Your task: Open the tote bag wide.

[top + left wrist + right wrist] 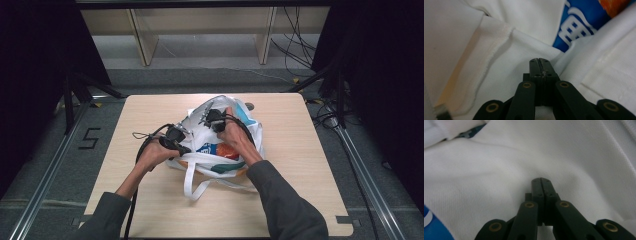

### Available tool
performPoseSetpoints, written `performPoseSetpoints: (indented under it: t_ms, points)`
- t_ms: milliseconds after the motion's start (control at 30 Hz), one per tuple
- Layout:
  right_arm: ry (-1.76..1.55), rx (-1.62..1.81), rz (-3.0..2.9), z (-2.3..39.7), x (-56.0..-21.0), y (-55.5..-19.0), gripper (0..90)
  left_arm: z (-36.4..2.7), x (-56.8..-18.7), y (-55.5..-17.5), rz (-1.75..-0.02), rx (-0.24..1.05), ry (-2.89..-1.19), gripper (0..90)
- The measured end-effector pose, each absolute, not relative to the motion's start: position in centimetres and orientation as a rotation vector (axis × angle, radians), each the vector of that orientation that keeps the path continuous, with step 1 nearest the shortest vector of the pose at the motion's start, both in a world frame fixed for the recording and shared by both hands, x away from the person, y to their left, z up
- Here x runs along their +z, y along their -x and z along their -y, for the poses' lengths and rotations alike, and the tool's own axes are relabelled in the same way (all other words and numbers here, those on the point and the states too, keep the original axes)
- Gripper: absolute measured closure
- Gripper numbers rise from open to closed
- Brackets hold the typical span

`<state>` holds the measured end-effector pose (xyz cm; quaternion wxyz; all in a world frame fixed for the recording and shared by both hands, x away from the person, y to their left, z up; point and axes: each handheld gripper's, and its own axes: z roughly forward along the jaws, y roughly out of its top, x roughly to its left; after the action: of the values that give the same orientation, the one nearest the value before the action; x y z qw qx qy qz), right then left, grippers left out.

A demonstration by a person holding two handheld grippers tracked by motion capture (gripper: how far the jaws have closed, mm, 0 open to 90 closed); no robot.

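On the white bag (220, 145), left gripper (540, 60) and right gripper (540, 180) rest with jaws pressed together, pinching nothing. Looks like arranging the bag; next, spread and catch fabric.

surface: light wood-look table (300, 165), rounded corners, small notches cut into the near edge
floor around it: grey, with metal rails down both sides
on table: one white cloth bag (197, 131), crumpled, sat about centre and slightly toward the far edge
bag print: blue panel with white lettering, an orange patch next to it
bag handles: white strap loops (192, 181) lay flat on the tabletop, trailing toward the near edge
small dark object (249, 106): at the bag's far right side, too small to identify
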<state>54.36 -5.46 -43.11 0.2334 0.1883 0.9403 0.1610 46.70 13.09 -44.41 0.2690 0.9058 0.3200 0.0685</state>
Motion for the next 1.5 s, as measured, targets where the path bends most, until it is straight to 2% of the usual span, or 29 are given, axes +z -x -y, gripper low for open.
performPoseSetpoints:
  t_ms: [233, 367, 533, 600, 667, 767, 833, 933, 967, 1033, 1233, 1400, 1467, 1500]
  points:
    - [-0.565, 0.429, -2.468, 5.8, -43.4, -56.2, 90.0, -13.2, -44.7, -46.1, -0.839, 0.190, -2.447, 89.3]
    - [-0.749, 0.420, -2.449, 6.4, -44.6, -58.9, 90.0, -13.5, -44.6, -46.0, -0.840, 0.175, -2.432, 89.4]
    - [-0.750, 0.479, -2.500, 7.1, -44.1, -59.3, 90.0, -13.6, -44.2, -46.1, -0.831, 0.192, -2.418, 87.6]
    - [-0.793, 0.549, -2.508, 8.0, -43.9, -59.2, 90.0, -13.9, -43.5, -46.6, -0.854, 0.197, -2.355, 86.0]
    - [-0.809, 0.620, -2.503, 8.5, -43.3, -58.7, 90.0, -13.7, -42.8, -47.4, -0.890, 0.234, -2.267, 84.7]
    - [-0.778, 0.804, -2.475, 9.2, -41.3, -57.0, 90.0, -12.7, -41.8, -48.7, -0.891, 0.229, -2.219, 84.9]
    - [-0.803, 0.907, -2.543, 9.9, -39.8, -54.4, 90.0, -11.1, -41.7, -50.2, -0.901, 0.252, -2.251, 84.8]
    - [-0.727, 0.905, -2.540, 10.7, -39.7, -52.5, 90.0, -10.4, -42.2, -51.2, -0.928, 0.283, -2.283, 84.6]
    - [-0.713, 0.915, -2.558, 11.6, -40.0, -50.4, 90.0, -9.9, -42.8, -51.9, -0.965, 0.285, -2.311, 84.7]
    - [-0.695, 0.900, -2.590, 12.8, -40.6, -48.6, 90.0, -9.7, -43.2, -52.1, -0.967, 0.298, -2.335, 85.2]
    - [-0.689, 0.782, -2.756, 16.2, -43.3, -44.8, 90.0, -10.8, -44.3, -52.7, -1.041, 0.357, -2.423, 87.0]
    - [-0.705, 0.806, -2.787, 16.9, -44.6, -43.9, 90.0, -10.8, -44.4, -53.0, -1.064, 0.371, -2.415, 89.1]
    - [-0.684, 0.815, -2.790, 16.9, -44.3, -44.1, 90.0, -11.0, -44.2, -52.8, -1.038, 0.376, -2.405, 86.3]
    - [-0.647, 0.874, -2.759, 17.0, -44.0, -44.4, 90.0, -11.3, -43.9, -52.6, -1.046, 0.334, -2.362, 86.3]
